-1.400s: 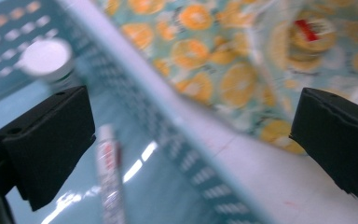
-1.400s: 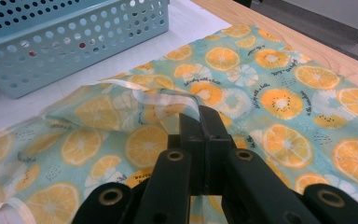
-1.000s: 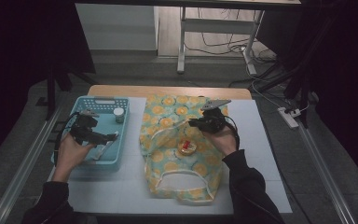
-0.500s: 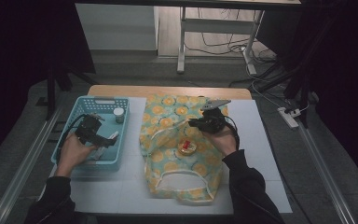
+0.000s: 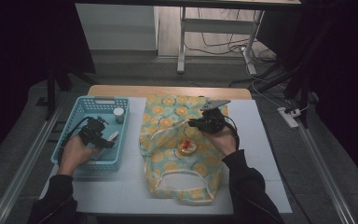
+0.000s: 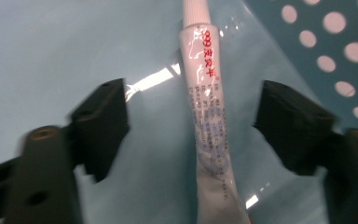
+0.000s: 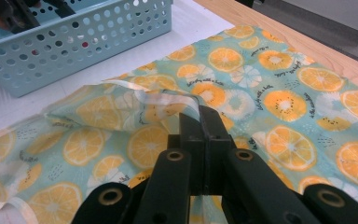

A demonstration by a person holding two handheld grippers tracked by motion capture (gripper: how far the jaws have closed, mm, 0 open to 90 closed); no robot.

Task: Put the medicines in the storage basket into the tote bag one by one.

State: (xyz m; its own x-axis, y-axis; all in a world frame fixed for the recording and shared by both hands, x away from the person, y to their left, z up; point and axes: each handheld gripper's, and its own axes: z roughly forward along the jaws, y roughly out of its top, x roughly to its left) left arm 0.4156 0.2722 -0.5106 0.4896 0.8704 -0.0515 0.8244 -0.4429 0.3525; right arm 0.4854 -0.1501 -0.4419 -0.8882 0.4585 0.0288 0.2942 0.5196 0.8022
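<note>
Here a blue basket [image 5: 91, 161] and orange-print bag [image 5: 168, 112] share the white table [image 5: 256, 154].

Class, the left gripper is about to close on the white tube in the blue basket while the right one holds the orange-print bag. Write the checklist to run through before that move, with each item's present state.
1. White tube with red print lies between the left gripper jaws: ok.
2. Pads pressing on the tube: not ok; the jaws have just been closing, but gaps show on both sides.
3. Tube roughly centred between the jaws: ok.
4. Blue perforated plastic basket wall clear of the jaws: ok.
5. Right gripper shut on the rim of the orange-print fabric bag: ok.
6. Bag mouth held open wide enough for the tube: cannot tell.
</note>
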